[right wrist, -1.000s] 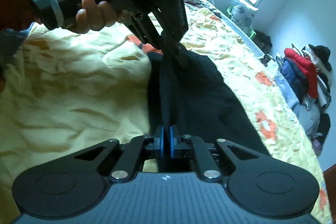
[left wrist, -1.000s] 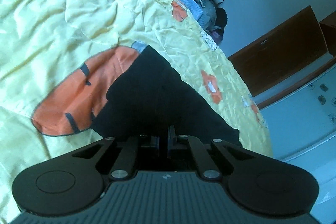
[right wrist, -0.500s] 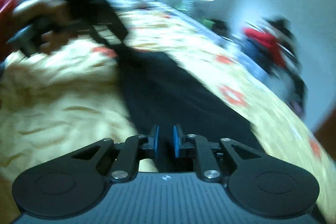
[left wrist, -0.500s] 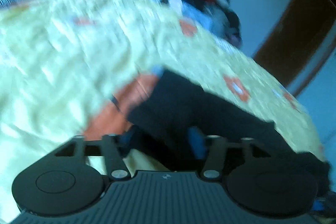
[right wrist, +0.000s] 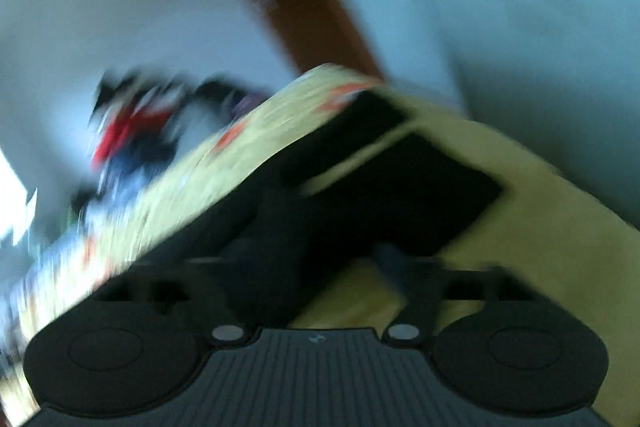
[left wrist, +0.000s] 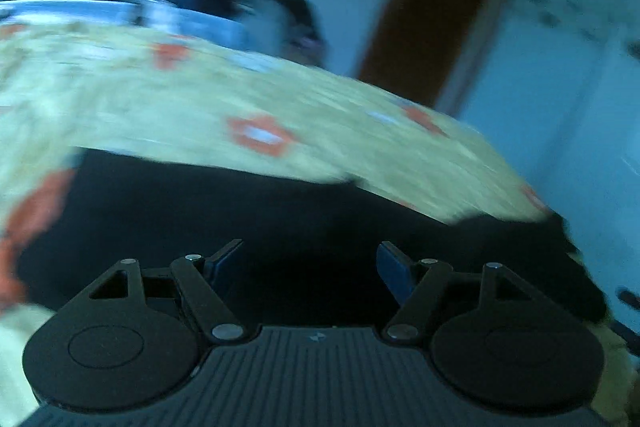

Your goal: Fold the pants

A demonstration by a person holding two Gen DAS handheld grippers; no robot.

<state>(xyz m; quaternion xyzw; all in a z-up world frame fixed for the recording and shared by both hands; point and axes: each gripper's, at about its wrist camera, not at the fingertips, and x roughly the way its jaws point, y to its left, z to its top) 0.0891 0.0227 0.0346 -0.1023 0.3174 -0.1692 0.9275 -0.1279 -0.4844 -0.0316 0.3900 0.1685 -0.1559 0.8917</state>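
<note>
The black fabric pants [left wrist: 248,211] lie flat on the yellow patterned bedspread [left wrist: 168,99]. The left tongs [left wrist: 310,263] are spread wide, holding nothing, directly above the fabric. The right tongs [right wrist: 312,259] also appear parted and empty, though blurred. The long axis runs forward-right toward both separated legs; the left tongs appear nearer.

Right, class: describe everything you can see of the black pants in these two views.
The pants are plain black, soft-looking fabric, lying flat on the yellow bedspread with orange patches. In the right wrist view both legs spread apart toward the bed's far edge, bedspread showing between them. Both frames are blurred. The left gripper and right gripper hover with jaws open, holding nothing.
</note>
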